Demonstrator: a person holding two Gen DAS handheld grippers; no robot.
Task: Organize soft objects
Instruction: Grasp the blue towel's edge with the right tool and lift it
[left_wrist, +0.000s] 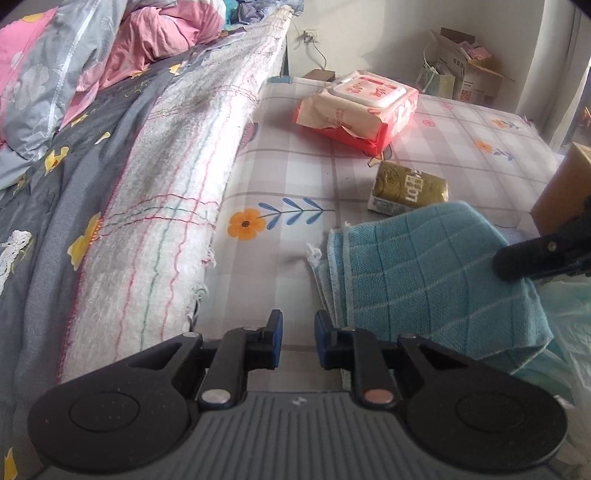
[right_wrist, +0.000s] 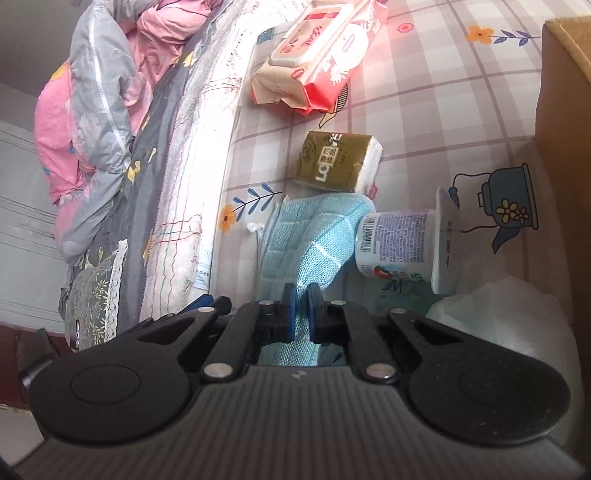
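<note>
A folded blue checked towel (left_wrist: 424, 273) lies on the plaid bed sheet; it also shows in the right wrist view (right_wrist: 314, 236). My right gripper (right_wrist: 301, 295) is shut on the towel's near edge and lifts one layer; one of its fingers (left_wrist: 532, 258) reaches in from the right of the left wrist view. My left gripper (left_wrist: 298, 325) is open a little and empty, just left of the towel's near corner. A gold tissue pack (left_wrist: 410, 188) (right_wrist: 338, 162) lies beyond the towel. A red wet-wipes pack (left_wrist: 358, 107) (right_wrist: 321, 55) lies farther back.
A white yogurt cup (right_wrist: 402, 247) lies on its side right of the towel. A cardboard box (right_wrist: 565, 110) stands at the right. A white plastic bag (right_wrist: 509, 317) lies near right. A rolled quilt (left_wrist: 159, 206) and pink bedding (left_wrist: 162, 33) border the left.
</note>
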